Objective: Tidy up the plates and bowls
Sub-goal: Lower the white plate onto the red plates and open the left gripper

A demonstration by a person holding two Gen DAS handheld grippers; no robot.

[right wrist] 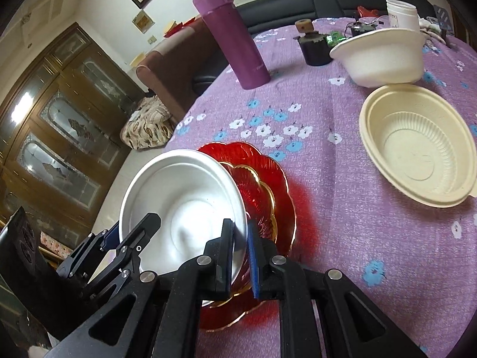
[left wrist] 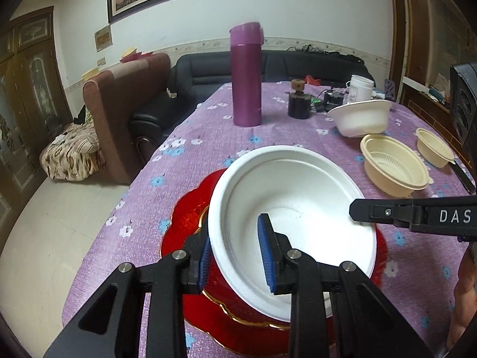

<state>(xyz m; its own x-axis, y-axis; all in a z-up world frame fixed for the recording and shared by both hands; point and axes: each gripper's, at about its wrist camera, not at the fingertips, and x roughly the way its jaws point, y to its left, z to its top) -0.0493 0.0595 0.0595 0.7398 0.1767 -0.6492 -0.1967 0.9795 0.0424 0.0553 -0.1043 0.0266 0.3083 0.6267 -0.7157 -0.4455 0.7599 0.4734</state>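
In the left wrist view, the left gripper (left wrist: 235, 264) is clamped on the near left rim of a white bowl (left wrist: 301, 197), one blue pad outside the wall and one inside. The bowl sits over a red plate (left wrist: 190, 217) on a purple flowered tablecloth (left wrist: 208, 137). The right gripper (left wrist: 357, 208) reaches in from the right of the jaws and meets the bowl's right rim. Beyond the jaws stands a purple flask (left wrist: 246, 74); ahead and to the right lie another white bowl (left wrist: 362, 117) and two cream bowls (left wrist: 393, 164).

In the right wrist view, the right gripper (right wrist: 240, 256) has its jaws pinched on the white bowl's (right wrist: 184, 185) rim, with the red plate (right wrist: 262, 179) just right of the jaws. The left gripper (right wrist: 131, 235) grips the bowl's opposite rim, left of the jaws. A cream bowl (right wrist: 417, 146) lies ahead to the right.
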